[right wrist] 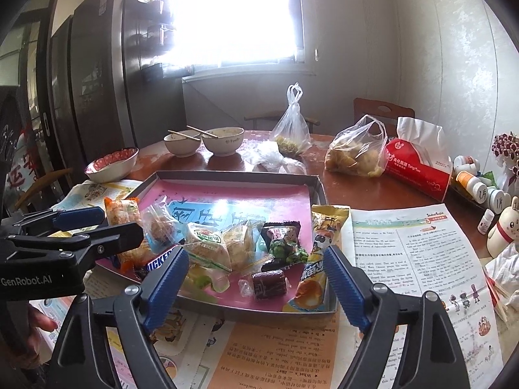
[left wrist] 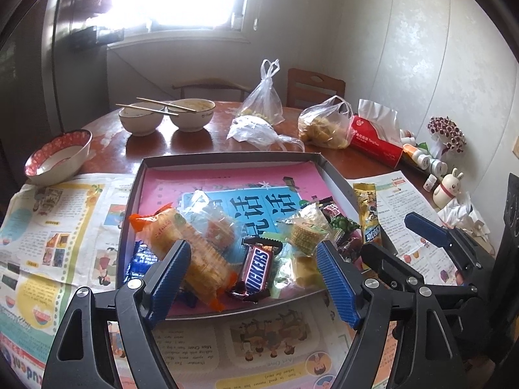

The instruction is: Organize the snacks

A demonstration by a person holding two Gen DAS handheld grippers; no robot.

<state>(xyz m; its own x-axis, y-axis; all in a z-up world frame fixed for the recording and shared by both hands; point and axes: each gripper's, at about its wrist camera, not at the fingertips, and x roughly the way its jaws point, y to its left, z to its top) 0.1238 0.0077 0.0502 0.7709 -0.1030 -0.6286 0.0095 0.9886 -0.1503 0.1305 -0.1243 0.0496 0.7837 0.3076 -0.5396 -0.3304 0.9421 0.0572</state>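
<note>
On the newspaper-covered table sits the shallow tray holding the light, crinkly snacks. Both my left gripper and right gripper hover wide open, empty. I judge the stiff Snickers bar easiest, pinched across its middle.
</note>
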